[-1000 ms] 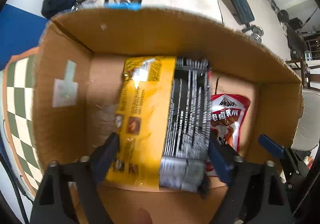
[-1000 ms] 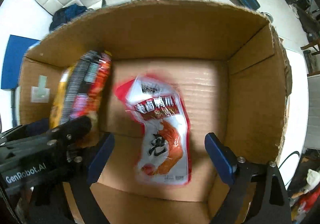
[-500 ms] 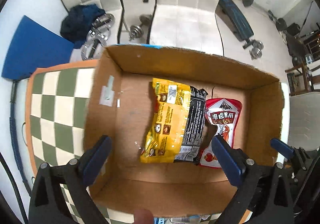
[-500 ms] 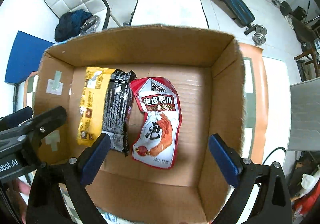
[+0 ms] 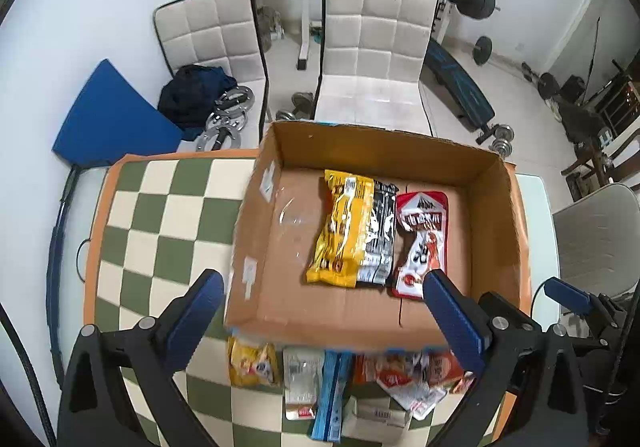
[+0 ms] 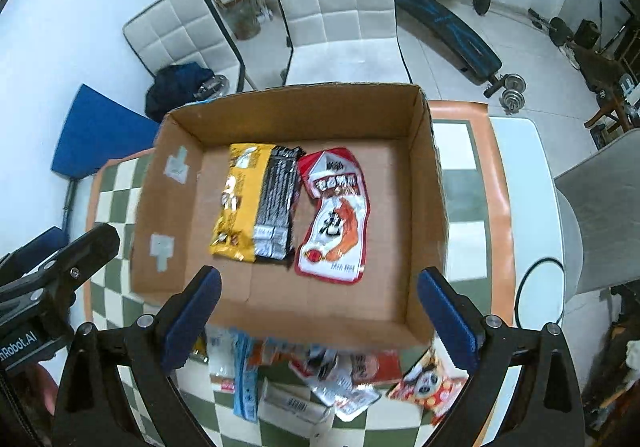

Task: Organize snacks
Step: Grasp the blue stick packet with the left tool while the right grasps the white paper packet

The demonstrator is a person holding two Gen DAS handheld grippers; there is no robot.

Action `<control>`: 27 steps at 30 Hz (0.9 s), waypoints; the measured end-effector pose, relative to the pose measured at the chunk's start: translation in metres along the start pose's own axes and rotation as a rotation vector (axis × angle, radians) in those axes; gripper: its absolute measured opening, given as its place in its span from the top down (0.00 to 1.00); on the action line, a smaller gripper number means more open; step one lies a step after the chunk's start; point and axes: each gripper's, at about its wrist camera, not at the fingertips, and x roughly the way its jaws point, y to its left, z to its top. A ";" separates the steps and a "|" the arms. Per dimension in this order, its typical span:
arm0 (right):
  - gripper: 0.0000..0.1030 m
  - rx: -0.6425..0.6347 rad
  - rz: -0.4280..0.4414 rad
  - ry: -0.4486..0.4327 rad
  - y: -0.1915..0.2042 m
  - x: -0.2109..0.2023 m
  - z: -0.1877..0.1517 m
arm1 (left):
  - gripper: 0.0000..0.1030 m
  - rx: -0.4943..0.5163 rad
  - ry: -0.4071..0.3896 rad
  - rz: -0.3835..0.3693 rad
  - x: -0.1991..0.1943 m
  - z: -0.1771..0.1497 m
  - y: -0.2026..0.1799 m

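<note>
An open cardboard box [image 5: 352,319] [image 6: 304,319] sits on the checkered table. Inside lie a yellow snack packet [image 5: 340,229] [image 6: 238,199], a black striped packet [image 5: 378,235] [image 6: 276,203] partly under it, and a red and white pouch [image 5: 422,239] [image 6: 334,215]. Several loose snack packets [image 5: 320,379] [image 6: 320,371] lie on the table in front of the box. My left gripper [image 5: 324,311] is open and empty, held high above the box's near wall. My right gripper [image 6: 318,305] is open and empty, also high above the near wall.
The green and cream checkered table [image 5: 160,215] [image 6: 460,187] has an orange border. Two white padded chairs [image 5: 372,59] [image 6: 336,7] stand behind it, with a weight bench [image 5: 456,83], barbell and dumbbells on the floor. A blue mat [image 5: 108,119] leans at the left.
Both grippers have pulled up and back out of the box, leaving the packets lying inside. The loose snacks in front of the box have come into view.
</note>
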 end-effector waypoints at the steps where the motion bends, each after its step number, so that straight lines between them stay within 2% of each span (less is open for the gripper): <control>1: 0.03 -0.005 0.003 -0.003 0.001 -0.003 -0.007 | 0.01 0.004 -0.003 -0.003 -0.005 -0.009 0.002; 4: 0.03 -0.061 0.013 0.022 0.007 -0.005 -0.041 | 0.01 0.002 0.000 0.011 -0.010 -0.045 0.009; 7: 0.03 -0.160 -0.001 0.118 0.015 0.017 -0.084 | 0.01 0.020 0.049 0.059 0.003 -0.093 0.019; 12: 0.03 -0.329 -0.046 0.304 0.030 0.077 -0.155 | 0.02 0.025 0.248 0.109 0.057 -0.175 0.039; 14: 0.03 -0.384 -0.055 0.357 0.034 0.099 -0.178 | 0.04 0.020 0.297 0.133 0.076 -0.198 0.047; 21: 0.03 -0.575 -0.114 0.439 0.056 0.148 -0.229 | 0.04 0.027 0.344 0.185 0.100 -0.227 0.057; 22: 0.03 -0.595 -0.121 0.445 0.059 0.152 -0.233 | 0.04 0.018 0.302 0.162 0.101 -0.230 0.059; 23: 0.03 -0.607 -0.125 0.448 0.061 0.155 -0.236 | 0.04 0.019 0.303 0.169 0.102 -0.231 0.060; 26: 0.09 -0.642 -0.147 0.457 0.066 0.164 -0.246 | 0.04 0.022 0.306 0.175 0.104 -0.234 0.063; 27: 0.17 -0.642 -0.153 0.457 0.066 0.166 -0.247 | 0.04 0.024 0.305 0.175 0.104 -0.233 0.063</control>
